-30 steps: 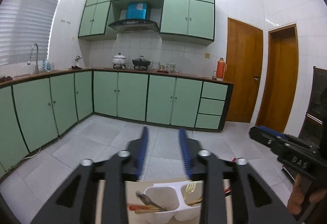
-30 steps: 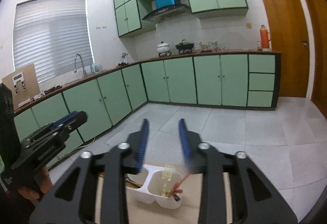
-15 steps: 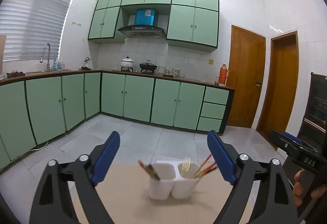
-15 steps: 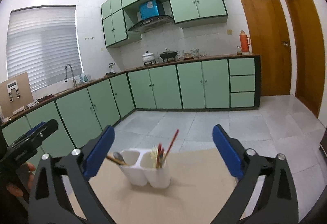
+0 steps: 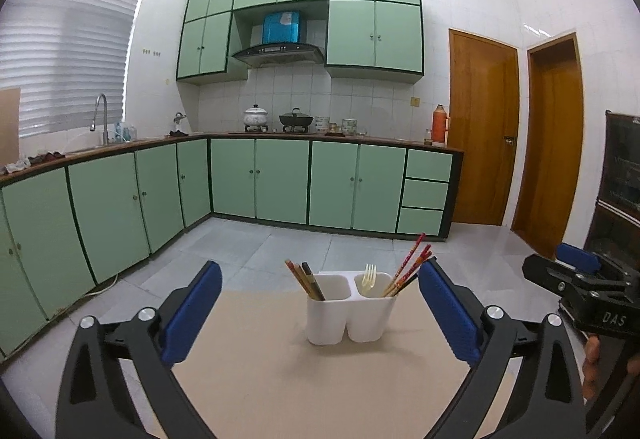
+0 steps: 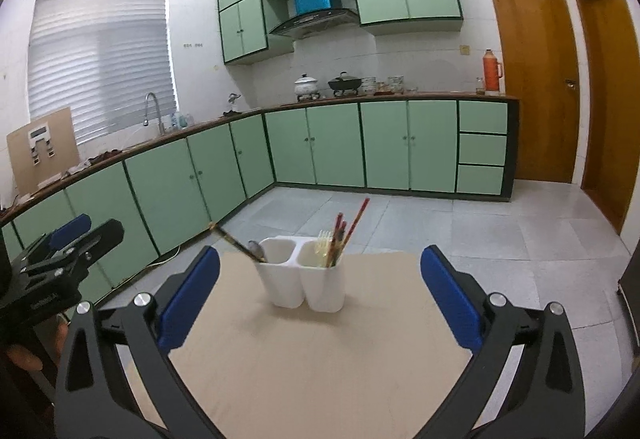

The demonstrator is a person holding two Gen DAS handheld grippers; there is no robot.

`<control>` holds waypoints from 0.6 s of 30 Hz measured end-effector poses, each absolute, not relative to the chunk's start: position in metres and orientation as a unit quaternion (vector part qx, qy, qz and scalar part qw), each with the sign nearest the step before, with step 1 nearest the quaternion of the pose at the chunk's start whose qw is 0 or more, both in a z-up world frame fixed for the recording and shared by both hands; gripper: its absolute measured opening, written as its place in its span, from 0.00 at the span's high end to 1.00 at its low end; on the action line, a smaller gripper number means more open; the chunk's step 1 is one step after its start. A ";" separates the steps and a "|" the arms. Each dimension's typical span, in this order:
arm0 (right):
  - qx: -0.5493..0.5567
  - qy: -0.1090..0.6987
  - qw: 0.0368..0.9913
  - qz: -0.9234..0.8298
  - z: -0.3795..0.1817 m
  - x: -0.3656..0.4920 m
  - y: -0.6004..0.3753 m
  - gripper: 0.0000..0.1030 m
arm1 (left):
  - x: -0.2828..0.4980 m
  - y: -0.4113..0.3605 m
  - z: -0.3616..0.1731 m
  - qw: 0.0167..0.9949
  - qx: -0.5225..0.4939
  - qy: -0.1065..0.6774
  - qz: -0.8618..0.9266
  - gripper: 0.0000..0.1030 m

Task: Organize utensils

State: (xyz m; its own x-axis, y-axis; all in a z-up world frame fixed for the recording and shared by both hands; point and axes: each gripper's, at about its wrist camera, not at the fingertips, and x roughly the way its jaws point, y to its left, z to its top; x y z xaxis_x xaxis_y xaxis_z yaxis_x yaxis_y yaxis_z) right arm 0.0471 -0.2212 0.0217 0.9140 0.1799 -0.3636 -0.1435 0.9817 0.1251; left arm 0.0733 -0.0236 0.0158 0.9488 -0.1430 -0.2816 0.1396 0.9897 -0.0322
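A white two-compartment utensil holder (image 5: 349, 307) stands on a beige table (image 5: 320, 379). Its left cup holds brown chopsticks (image 5: 304, 279). Its right cup holds a pale plastic fork (image 5: 369, 275) and red chopsticks (image 5: 410, 265). My left gripper (image 5: 320, 303) is open and empty, back from the holder. In the right wrist view the holder (image 6: 304, 281) shows a spoon (image 6: 256, 249) in the left cup and the red chopsticks (image 6: 352, 227) in the right. My right gripper (image 6: 320, 285) is open and empty.
The table ends just beyond the holder, with tiled floor (image 5: 280, 243) behind. Green cabinets (image 5: 280, 179) line the back and left walls. The right gripper shows at the right edge of the left wrist view (image 5: 580, 279), and the left gripper at the left edge of the right wrist view (image 6: 60, 251).
Both grippers went from shut to wide open and pulled back and down from above the holder. The holder now stands farther ahead of both, seen from the side.
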 end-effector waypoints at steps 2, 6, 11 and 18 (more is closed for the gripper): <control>0.047 0.196 0.975 0.091 0.025 0.043 -0.218 0.05 | 0.066 -0.026 0.016 0.987 0.001 0.142 -0.073 0.06; 0.052 0.202 0.972 0.105 0.029 0.038 -0.214 0.05 | 0.056 -0.026 0.020 0.988 0.003 0.137 -0.074 0.06; 0.039 0.195 0.975 0.103 0.034 0.031 -0.208 0.05 | 0.049 -0.026 0.025 0.989 0.006 0.129 -0.073 0.06; 0.035 0.186 0.976 0.104 0.041 0.027 -0.207 0.05 | 0.044 -0.028 0.028 0.989 0.005 0.125 -0.076 0.06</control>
State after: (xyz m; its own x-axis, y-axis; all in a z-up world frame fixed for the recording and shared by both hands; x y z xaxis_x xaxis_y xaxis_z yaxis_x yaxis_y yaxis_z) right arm 0.0265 -0.2071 0.0407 0.9090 0.2165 -0.3562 -0.1902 0.9758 0.1076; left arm 0.0444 -0.0279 0.0277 0.9571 -0.1495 -0.2483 0.1521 0.9883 -0.0086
